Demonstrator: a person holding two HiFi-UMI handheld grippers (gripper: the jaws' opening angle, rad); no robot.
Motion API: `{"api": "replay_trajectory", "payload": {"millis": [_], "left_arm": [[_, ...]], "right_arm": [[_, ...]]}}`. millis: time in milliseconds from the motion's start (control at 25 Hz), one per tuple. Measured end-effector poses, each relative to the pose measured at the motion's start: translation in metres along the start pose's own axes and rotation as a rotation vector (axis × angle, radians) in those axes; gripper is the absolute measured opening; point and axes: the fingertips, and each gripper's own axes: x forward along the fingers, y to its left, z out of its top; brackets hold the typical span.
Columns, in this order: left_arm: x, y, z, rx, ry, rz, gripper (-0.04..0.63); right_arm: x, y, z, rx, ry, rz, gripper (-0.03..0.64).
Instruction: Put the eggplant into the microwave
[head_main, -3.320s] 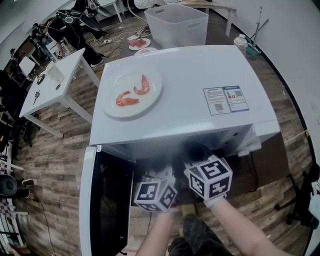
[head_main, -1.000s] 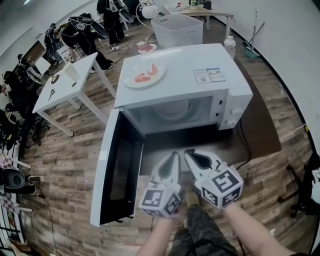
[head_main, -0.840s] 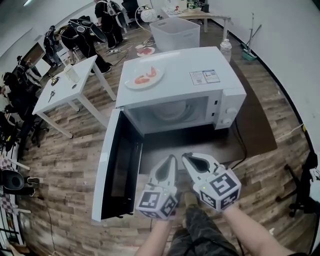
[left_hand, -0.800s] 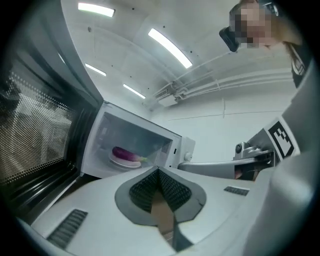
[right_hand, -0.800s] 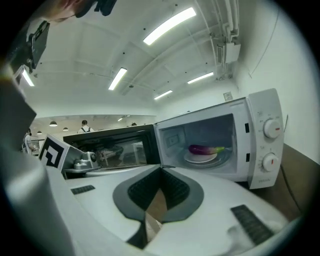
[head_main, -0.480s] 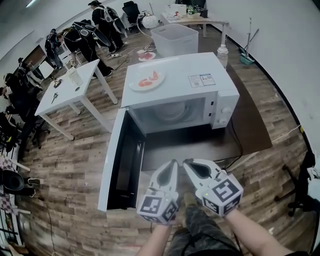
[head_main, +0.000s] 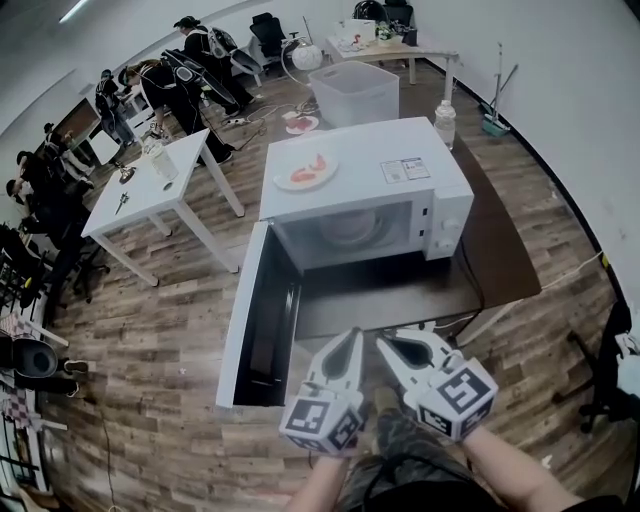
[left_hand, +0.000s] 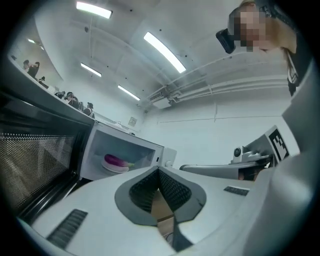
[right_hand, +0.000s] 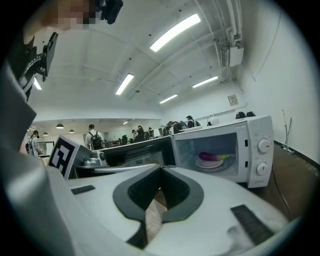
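Observation:
The white microwave (head_main: 370, 190) stands on a dark table with its door (head_main: 255, 320) swung wide open to the left. Inside it, a purple eggplant (left_hand: 116, 160) (right_hand: 212, 157) lies on a white plate (right_hand: 211, 163) on the turntable. Both grippers hang side by side in front of the table, well back from the oven mouth and pointing toward it. My left gripper (head_main: 352, 334) (left_hand: 158, 170) is shut with nothing between its pads. My right gripper (head_main: 386, 340) (right_hand: 161, 169) is also shut and empty.
A plate with red food (head_main: 305, 172) sits on the microwave's top. A water bottle (head_main: 446, 122) stands behind its right corner. A white bin (head_main: 353, 90) and a white table (head_main: 150, 185) lie farther back, with several people at the back left. A chair base (head_main: 600, 400) stands at right.
Both grippers have drawn back from the microwave mouth and risen, staying shut. The microwave now looks farther away, and its door stays open.

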Motion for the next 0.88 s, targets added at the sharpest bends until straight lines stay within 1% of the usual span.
{"api": "replay_trajectory", "payload": {"millis": [200,560,880], "left_arm": [[-0.012,-0.014,0.0,-0.011,0.008,-0.021,-0.002],[-0.029,-0.025,0.005,-0.032,0.007,-0.021,-0.002],[-0.043,-0.037,0.012,-0.03,0.01,-0.044,-0.002]], "right_arm": [[-0.014,0.009,0.001,0.023,0.001,0.003,0.0],[-0.03,0.027,0.01,0.07,-0.03,0.016,0.0],[-0.039,0.048,0.016,0.054,-0.027,0.047,0.0]]}}
